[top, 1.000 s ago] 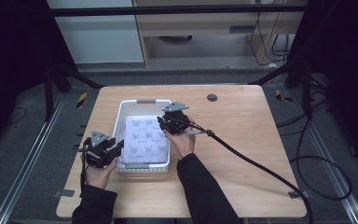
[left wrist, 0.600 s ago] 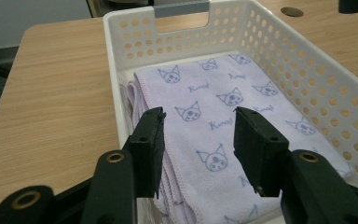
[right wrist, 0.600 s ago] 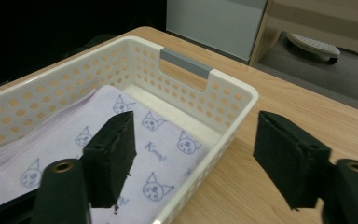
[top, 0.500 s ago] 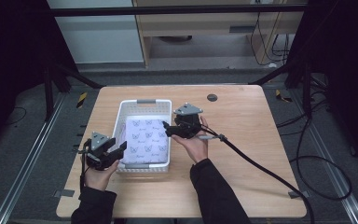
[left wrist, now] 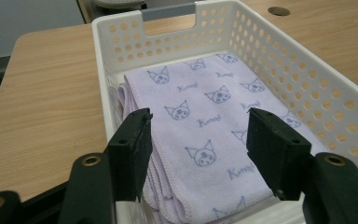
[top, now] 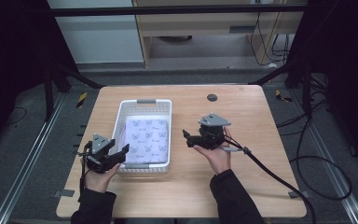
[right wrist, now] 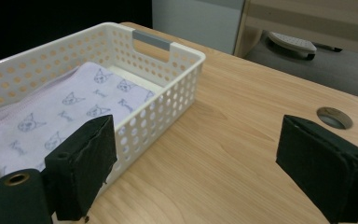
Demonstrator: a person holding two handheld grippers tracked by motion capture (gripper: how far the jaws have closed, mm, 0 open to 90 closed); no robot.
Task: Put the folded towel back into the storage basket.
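Observation:
A white perforated basket (top: 118, 126) stands on the left half of the table, and a folded lilac towel (top: 147, 137) printed with cat faces lies flat in it. My left gripper (top: 119, 156) hovers at the basket's near-left corner. Its jaws have just been opening and stand open. In the left gripper view they frame the towel (left wrist: 205, 107) without touching it. My right gripper (top: 186, 137) is over bare wood just right of the basket, pointing left. Its jaws have also just been opening and are open, with nothing between them (right wrist: 196, 158).
A round cable hole (top: 211, 97) sits in the tabletop behind the right gripper. The right gripper's black cable (top: 270, 170) trails off the table's near-right edge. The basket's grey handle (top: 146, 101) faces the far side. Dark frame posts flank the table.
My right gripper has moved right, from over the basket's right side to the bare table beside it, and its jaws have spread. The left hand stayed put while its jaws widened.

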